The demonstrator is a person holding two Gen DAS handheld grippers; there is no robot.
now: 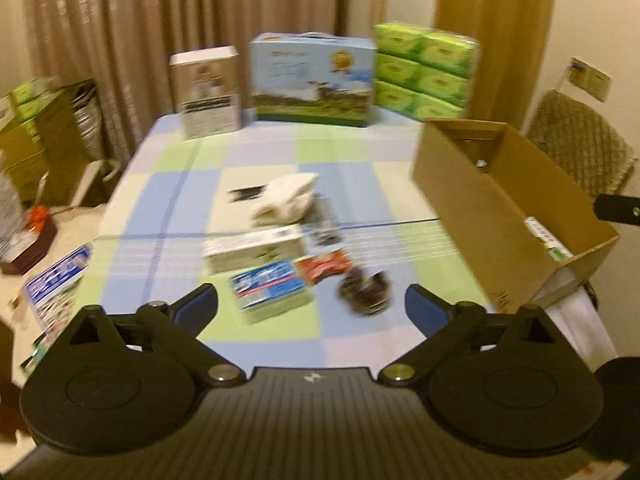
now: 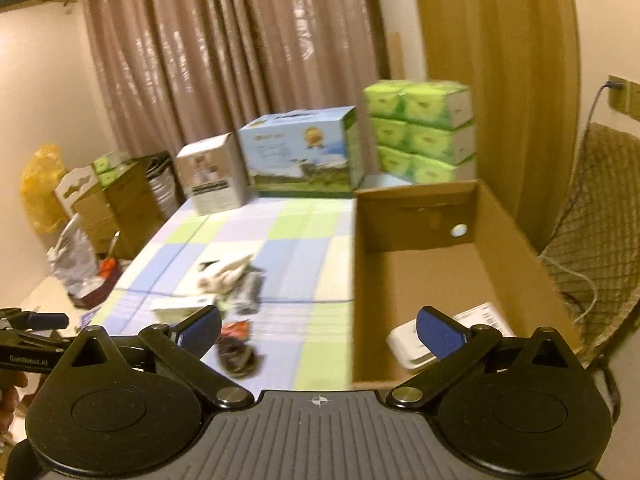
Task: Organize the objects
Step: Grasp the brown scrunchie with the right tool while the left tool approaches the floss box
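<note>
A pile of small things lies mid-table on the checked cloth (image 1: 352, 160): a blue-and-white box (image 1: 272, 290), a white-and-green box (image 1: 256, 250), a red packet (image 1: 324, 266), a dark round item (image 1: 364, 290) and a crumpled white bag (image 1: 286, 198). My left gripper (image 1: 310, 300) hovers open just short of the blue-and-white box, holding nothing. An open cardboard box (image 2: 420, 280) stands on the table's right side with a white box (image 2: 408, 344) inside. My right gripper (image 2: 320, 324) is open and empty over the near left wall of that box. Both views are blurred.
Along the table's far edge stand a brown-and-white box (image 1: 208, 92), a blue carton (image 1: 312, 80) and stacked green tissue packs (image 1: 424, 72). A quilted chair (image 1: 580, 144) is at the right. Boxes and bags crowd the floor (image 2: 112, 196) to the left.
</note>
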